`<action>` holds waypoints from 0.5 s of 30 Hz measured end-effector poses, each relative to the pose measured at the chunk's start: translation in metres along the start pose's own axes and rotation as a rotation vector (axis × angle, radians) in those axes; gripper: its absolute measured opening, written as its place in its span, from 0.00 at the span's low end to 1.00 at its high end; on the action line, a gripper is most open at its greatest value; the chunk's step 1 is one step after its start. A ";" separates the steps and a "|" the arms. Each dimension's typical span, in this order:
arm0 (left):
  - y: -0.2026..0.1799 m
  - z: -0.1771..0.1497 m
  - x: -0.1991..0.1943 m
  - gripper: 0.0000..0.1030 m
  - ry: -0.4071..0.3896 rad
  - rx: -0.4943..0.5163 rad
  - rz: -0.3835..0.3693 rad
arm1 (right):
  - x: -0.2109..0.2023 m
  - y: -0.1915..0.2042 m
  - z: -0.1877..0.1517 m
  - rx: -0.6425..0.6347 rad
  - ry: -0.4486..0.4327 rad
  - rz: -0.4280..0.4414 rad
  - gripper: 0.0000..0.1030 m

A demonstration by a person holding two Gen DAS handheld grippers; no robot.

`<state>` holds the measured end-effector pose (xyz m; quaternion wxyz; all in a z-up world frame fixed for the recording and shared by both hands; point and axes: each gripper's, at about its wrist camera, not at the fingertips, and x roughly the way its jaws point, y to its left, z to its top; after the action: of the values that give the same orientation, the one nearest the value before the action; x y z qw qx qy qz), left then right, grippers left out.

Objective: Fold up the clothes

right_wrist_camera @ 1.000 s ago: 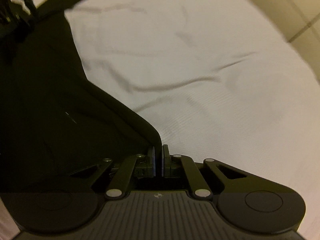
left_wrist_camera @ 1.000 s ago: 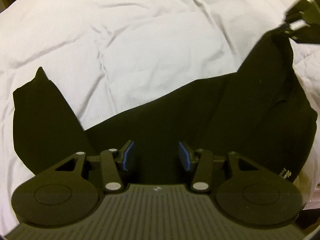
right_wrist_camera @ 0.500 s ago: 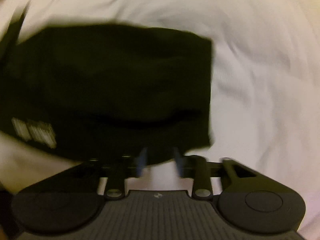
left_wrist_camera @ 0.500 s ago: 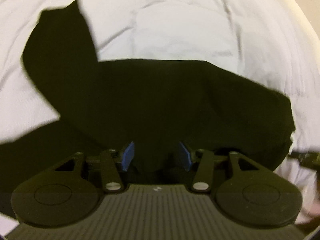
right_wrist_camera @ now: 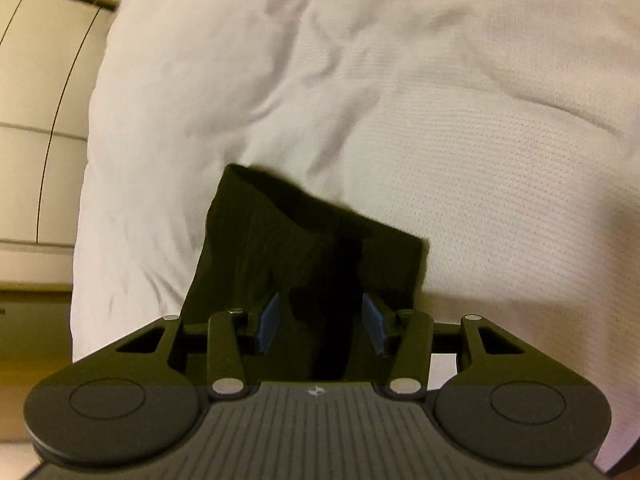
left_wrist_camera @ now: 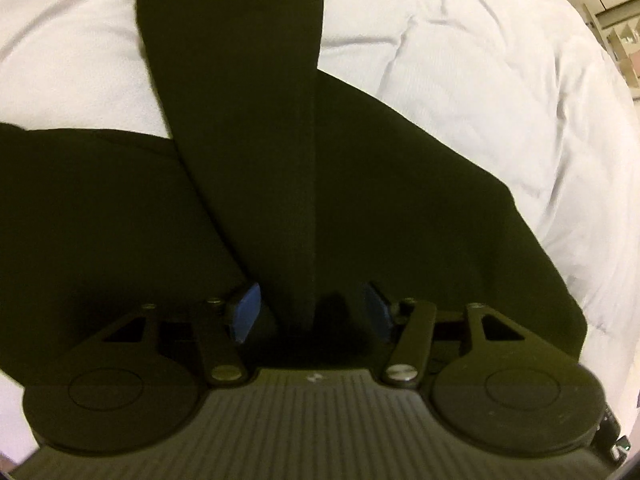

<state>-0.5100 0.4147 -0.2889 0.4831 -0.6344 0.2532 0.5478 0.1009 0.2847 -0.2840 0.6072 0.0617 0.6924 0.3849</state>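
A second ago the right hand-held gripper (right_wrist_camera: 318, 326) was pinched shut on an edge of the black garment (left_wrist_camera: 280, 184), lifted off the white bed cover (left_wrist_camera: 460, 64); half a second ago its jaws were already parted with the cloth swinging across in front. Now its blue pads stand spread, and a dark ribbed cuff (right_wrist_camera: 304, 232) of the garment lies between them on the bed cover, not pressed by either pad. That reads as a sleeve carried over and let go, so one fold looks laid.

The left hand-held gripper (left_wrist_camera: 310, 312) has just been closing a little, yet its pads are clearly apart; a long sleeve (left_wrist_camera: 240, 80) of the garment runs up from between them, across the garment's body. Whether the cloth touches a pad is hard to tell in the dark.

Relative to the garment, bare bed cover lies open beyond the sleeve's far end and along the garment's right flank, so there is room to sweep outward there. Near the cuff, in the right wrist view, the bed's edge (right_wrist_camera: 92, 184) falls away to pale panels beyond, so any drag that way risks pulling cloth off the bed
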 end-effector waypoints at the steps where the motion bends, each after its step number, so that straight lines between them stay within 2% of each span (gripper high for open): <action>1: 0.000 0.001 0.003 0.27 0.000 0.010 0.010 | 0.003 -0.002 0.001 0.012 0.001 -0.002 0.46; 2: -0.001 0.001 0.005 0.21 -0.007 0.024 0.026 | 0.008 -0.003 0.002 0.016 0.005 0.002 0.43; 3: -0.002 0.001 0.003 0.05 -0.020 0.044 0.040 | 0.012 -0.004 0.004 0.017 0.009 0.009 0.30; 5: -0.004 0.000 -0.006 0.02 -0.059 0.090 0.054 | 0.005 0.006 0.003 -0.044 -0.014 0.018 0.14; 8: -0.011 -0.015 -0.038 0.01 -0.165 0.189 0.056 | -0.013 0.022 0.001 -0.142 -0.057 0.031 0.09; 11: -0.005 -0.042 -0.076 0.01 -0.252 0.229 0.044 | -0.039 0.033 -0.003 -0.209 -0.095 0.044 0.08; 15: 0.010 -0.076 -0.082 0.02 -0.215 0.263 0.081 | -0.061 0.018 -0.006 -0.243 -0.100 -0.005 0.08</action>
<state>-0.5062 0.3257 -0.2198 0.5638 -0.4928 0.2952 0.5935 0.1038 0.2607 -0.2248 0.6449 0.0051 0.6096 0.4609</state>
